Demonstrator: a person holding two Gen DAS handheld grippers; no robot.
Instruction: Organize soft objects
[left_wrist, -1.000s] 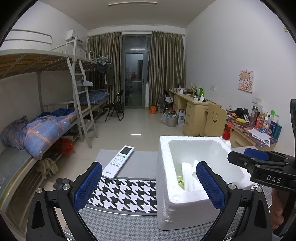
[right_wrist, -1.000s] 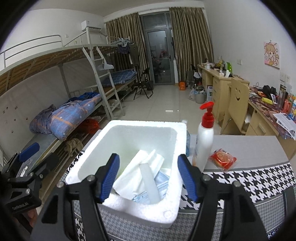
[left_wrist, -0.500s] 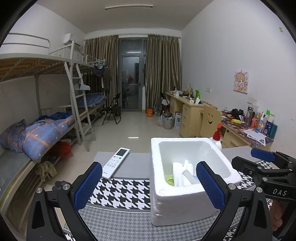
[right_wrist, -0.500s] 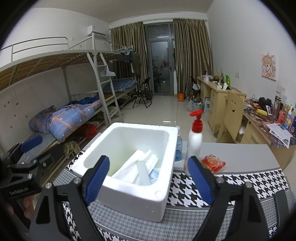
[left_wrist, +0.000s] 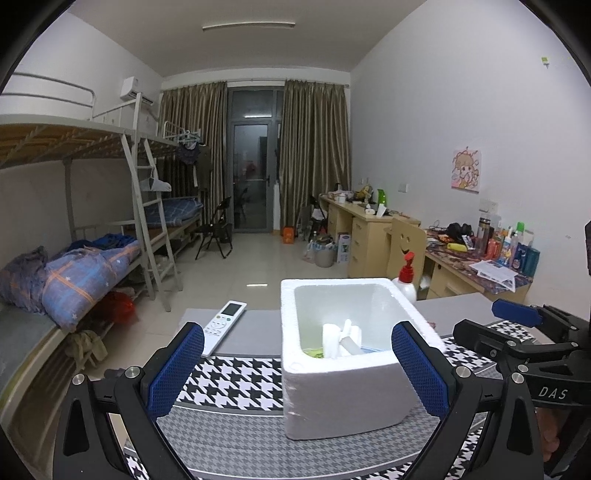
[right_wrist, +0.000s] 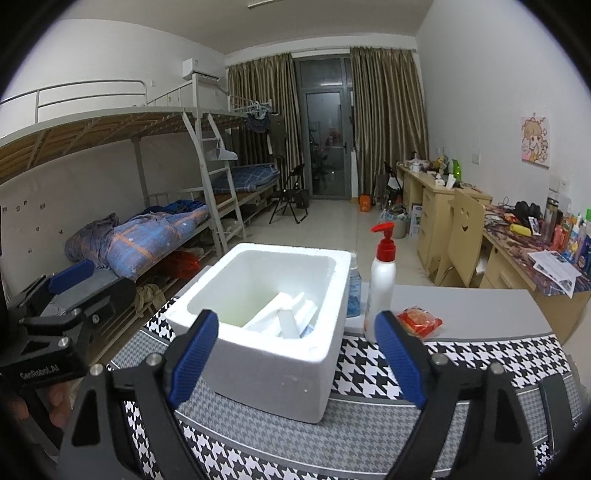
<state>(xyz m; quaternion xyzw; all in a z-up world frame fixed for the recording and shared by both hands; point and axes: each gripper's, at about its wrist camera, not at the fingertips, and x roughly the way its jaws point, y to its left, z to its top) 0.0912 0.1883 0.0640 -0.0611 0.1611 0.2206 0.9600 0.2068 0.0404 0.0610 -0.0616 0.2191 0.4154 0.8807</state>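
Soft white packets (right_wrist: 286, 317) lie heaped inside the white foam box (left_wrist: 343, 398), which sits on your black-and-white houndstooth cloth (left_wrist: 236, 384) over the grey table (right_wrist: 480, 314).

At nine o'clock you have metal bunk beds (left_wrist: 74, 155) with a blue checked quilt (left_wrist: 85, 273) on the lower one. At eleven o'clock of the box a white remote control (left_wrist: 225, 326) lies on bare grey tabletop.

Your left gripper (left_wrist: 295, 373) is released, fingers wide, holding nothing. Your right gripper (right_wrist: 295, 363) is likewise spread and empty, just short of the box's near wall.

At one o'clock of the box a red-capped white pump bottle (right_wrist: 380, 277) stands beside it, with a flat red packet (right_wrist: 419, 321) near. Wooden desks (right_wrist: 436, 195) line the three-o'clock wall. Tiled floor (left_wrist: 255, 258) runs to the twelve-o'clock curtained glass door (left_wrist: 251, 177).
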